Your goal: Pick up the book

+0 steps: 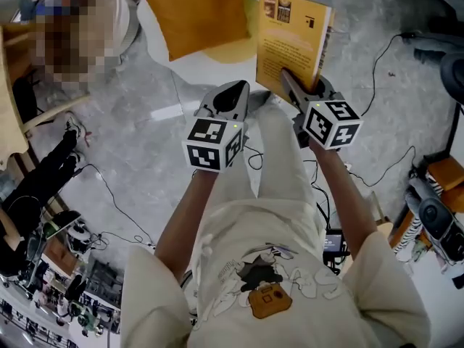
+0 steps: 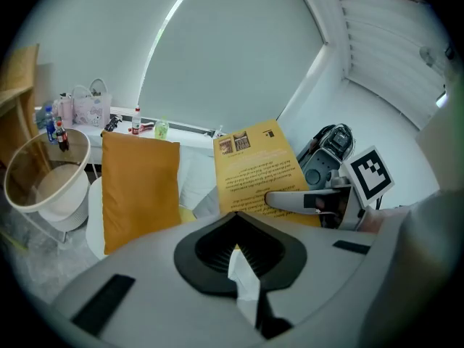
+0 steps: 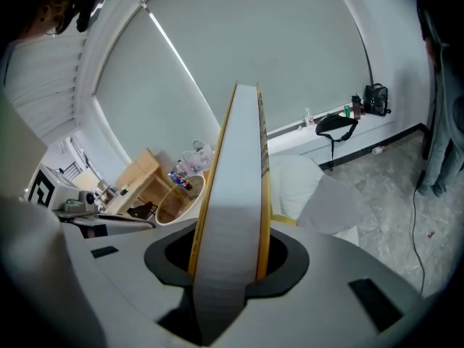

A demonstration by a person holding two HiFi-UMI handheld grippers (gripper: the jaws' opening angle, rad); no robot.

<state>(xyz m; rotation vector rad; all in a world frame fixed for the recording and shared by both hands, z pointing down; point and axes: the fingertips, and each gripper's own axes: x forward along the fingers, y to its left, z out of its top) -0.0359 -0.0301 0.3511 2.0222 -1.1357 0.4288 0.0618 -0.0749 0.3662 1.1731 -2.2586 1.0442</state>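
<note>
The right gripper (image 1: pixel 288 77) clamps the bottom edge of the book (image 1: pixel 291 35), a slim yellow paperback held upright in the air (printed back cover showing). Beside it, the left gripper (image 1: pixel 233 93) has its jaws pressed together, empty. Beyond stands an orange cushion (image 1: pixel 192 9).

Matt paper book (image 1: pixel 293 38), cloth cushion (image 1: pixel 196 13), smooth marbled floor (image 1: pixel 130 143)

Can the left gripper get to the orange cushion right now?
Probably yes: nothing stands between the left gripper and the orange cushion ahead, but its jaws look shut on a white scrap.
</note>
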